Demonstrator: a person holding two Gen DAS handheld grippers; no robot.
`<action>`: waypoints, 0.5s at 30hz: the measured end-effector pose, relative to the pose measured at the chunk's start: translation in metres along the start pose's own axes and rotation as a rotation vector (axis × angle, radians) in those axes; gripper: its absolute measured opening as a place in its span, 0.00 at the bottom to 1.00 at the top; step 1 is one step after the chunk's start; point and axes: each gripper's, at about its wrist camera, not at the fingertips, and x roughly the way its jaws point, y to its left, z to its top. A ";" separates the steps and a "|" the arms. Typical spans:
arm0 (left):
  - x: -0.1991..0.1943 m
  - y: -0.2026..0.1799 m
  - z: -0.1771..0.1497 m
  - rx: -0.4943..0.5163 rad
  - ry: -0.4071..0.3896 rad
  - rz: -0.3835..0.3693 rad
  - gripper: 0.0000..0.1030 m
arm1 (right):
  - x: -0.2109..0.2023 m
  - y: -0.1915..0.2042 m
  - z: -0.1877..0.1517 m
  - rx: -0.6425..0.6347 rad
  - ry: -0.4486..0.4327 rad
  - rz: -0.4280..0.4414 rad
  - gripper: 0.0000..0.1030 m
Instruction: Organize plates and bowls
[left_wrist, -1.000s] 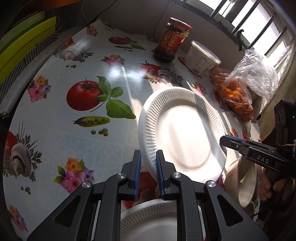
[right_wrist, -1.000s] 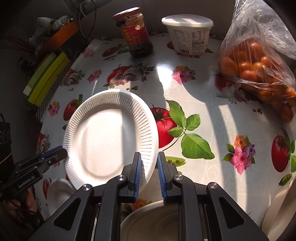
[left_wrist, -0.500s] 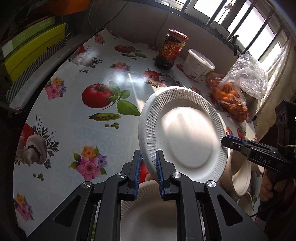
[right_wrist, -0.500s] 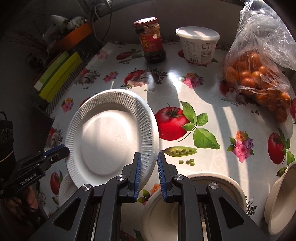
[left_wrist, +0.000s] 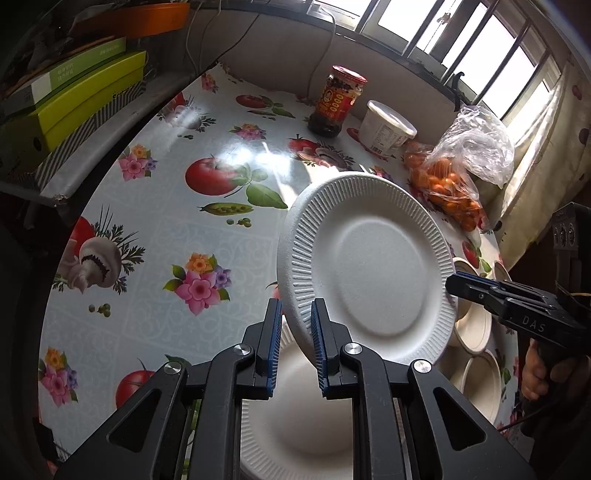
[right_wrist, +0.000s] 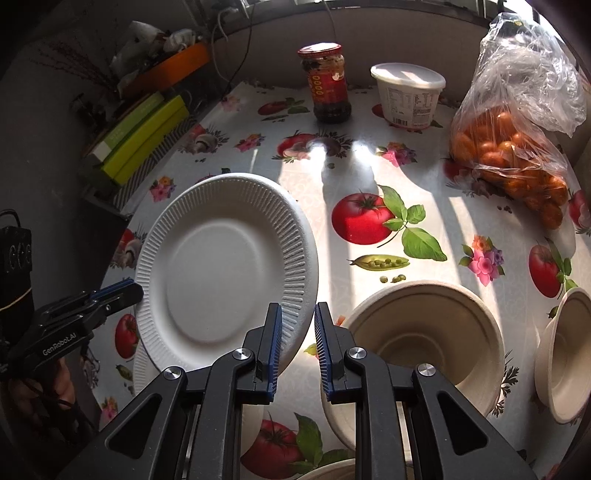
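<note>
The white ribbed paper plate (left_wrist: 369, 266) hangs tilted above the table (left_wrist: 155, 236), the left gripper (left_wrist: 295, 332) and right gripper (right_wrist: 297, 332) each pinching opposite rims in their jaws: a carrying step. Next, probably lowering it squarely onto the second paper plate (left_wrist: 295, 413) below. Flower-and-tomato oilcloth covers the table; a window (left_wrist: 461, 44) lights the room.

Sunlight pours through a barred window (left_wrist: 480, 48) onto a table with a fruit-and-flower oilcloth (left_wrist: 155, 206); a pale curtain (left_wrist: 546, 155) hangs right, green boxes (left_wrist: 74, 96) stacked left.
</note>
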 end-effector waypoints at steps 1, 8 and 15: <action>-0.002 0.001 -0.003 -0.001 -0.001 0.002 0.17 | -0.001 0.003 -0.003 -0.003 0.000 0.004 0.17; -0.012 0.009 -0.024 -0.001 0.002 0.018 0.17 | -0.002 0.016 -0.024 -0.012 0.005 0.017 0.17; -0.015 0.015 -0.042 -0.013 0.016 0.020 0.17 | 0.002 0.023 -0.043 -0.012 0.027 0.021 0.17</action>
